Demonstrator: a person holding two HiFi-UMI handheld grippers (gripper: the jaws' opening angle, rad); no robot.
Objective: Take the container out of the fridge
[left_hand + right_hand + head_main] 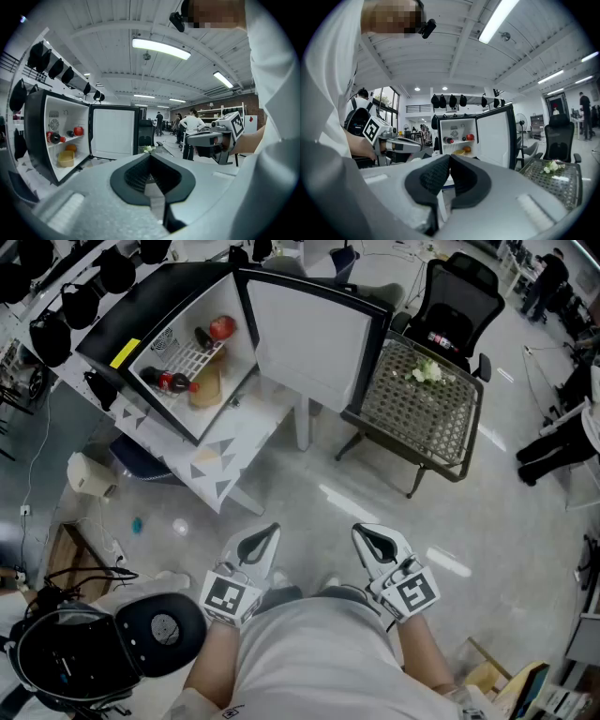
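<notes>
A small black fridge (155,310) stands on a white table with its door (314,338) swung open. On its lower level sits a tan container (206,385), also visible as a yellow container (65,158) in the left gripper view and far off (460,152) in the right gripper view. A dark bottle (167,381) and a red apple (222,327) lie on the wire shelf. My left gripper (270,531) and right gripper (361,532) are held low near the person's body, well short of the fridge. Both are shut with nothing between the jaws.
A wicker-topped side table (422,404) with white flowers (427,371) stands right of the fridge door. Behind it is a black office chair (459,296). Black helmets (80,306) hang on a rack at left. A backpack (66,667) lies on the floor at lower left.
</notes>
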